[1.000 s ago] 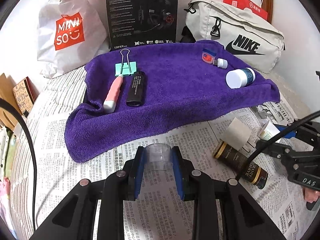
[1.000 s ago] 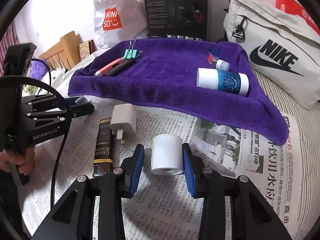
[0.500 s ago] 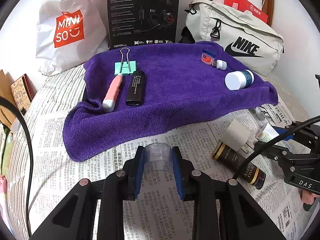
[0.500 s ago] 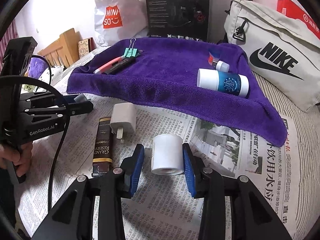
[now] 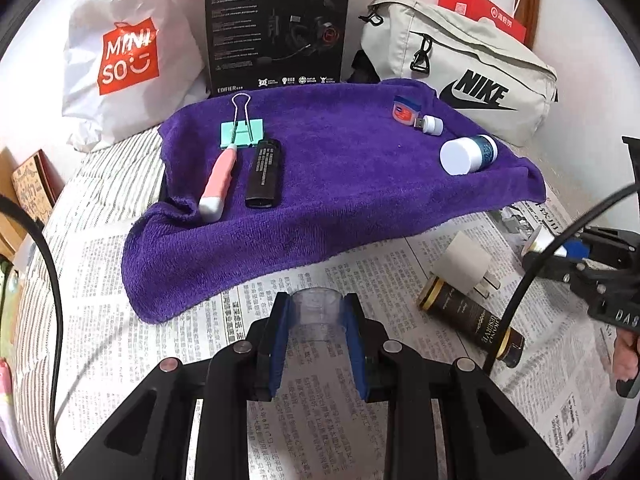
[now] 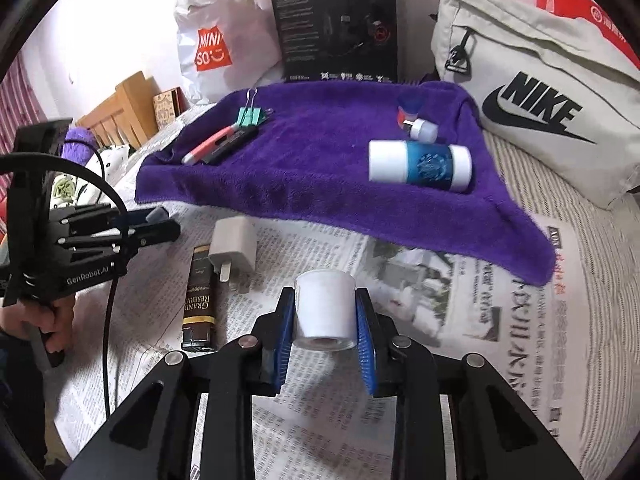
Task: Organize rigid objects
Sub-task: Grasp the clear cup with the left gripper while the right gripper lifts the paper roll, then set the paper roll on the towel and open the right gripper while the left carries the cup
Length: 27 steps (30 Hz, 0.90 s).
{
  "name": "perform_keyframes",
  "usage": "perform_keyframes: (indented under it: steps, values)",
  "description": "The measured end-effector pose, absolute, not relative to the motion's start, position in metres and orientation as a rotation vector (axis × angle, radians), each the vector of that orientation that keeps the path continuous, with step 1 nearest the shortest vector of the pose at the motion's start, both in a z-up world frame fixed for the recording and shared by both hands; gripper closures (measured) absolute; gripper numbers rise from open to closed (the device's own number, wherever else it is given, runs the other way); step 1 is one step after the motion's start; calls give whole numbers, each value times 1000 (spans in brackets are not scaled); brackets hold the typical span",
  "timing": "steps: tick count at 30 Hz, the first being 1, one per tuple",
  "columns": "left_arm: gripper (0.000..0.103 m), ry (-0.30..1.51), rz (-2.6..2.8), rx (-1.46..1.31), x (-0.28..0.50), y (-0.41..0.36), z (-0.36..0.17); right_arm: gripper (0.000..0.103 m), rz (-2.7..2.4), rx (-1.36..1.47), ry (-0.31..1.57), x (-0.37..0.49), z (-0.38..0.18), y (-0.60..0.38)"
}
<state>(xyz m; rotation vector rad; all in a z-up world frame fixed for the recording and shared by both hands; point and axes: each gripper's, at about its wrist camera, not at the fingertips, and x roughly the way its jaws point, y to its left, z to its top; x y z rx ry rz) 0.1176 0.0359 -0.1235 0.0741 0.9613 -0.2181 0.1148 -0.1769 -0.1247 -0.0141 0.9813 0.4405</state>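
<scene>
My left gripper (image 5: 316,307) is shut on a small clear plastic cup (image 5: 316,320), held over the newspaper in front of the purple towel (image 5: 340,200). My right gripper (image 6: 325,304) has its jaws closing, and its blue pads press both sides of a white roll (image 6: 325,314). A white charger plug (image 6: 234,246) and a dark tube (image 6: 199,296) lie on the newspaper to its left. On the towel lie a green binder clip (image 5: 242,132), a pink pen (image 5: 218,184), a black stick (image 5: 265,174), a small tin (image 5: 407,110), a white dongle (image 5: 432,124) and a white-and-blue bottle (image 5: 468,154).
Behind the towel stand a white shopping bag (image 5: 128,60), a black box (image 5: 276,28) and a grey sling bag (image 5: 472,68). Newspaper (image 6: 520,312) covers the striped surface. A hand (image 6: 52,320) holds the left gripper's handle; its black cable (image 6: 108,320) hangs there.
The right jaws have closed from a loose gap onto the white roll, and the roll has come up a little. The left gripper and its cup have kept still.
</scene>
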Motion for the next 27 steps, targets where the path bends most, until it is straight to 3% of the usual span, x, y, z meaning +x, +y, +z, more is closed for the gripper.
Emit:
perform_keyframes:
  steps: [17,27]
  values:
    - [77,978,-183,49,115,55,-97,74,468,12,931,130,-88,-187]
    - [77,955,-178,66,135,57,-79,74,449,-4,876,182,-67,-189]
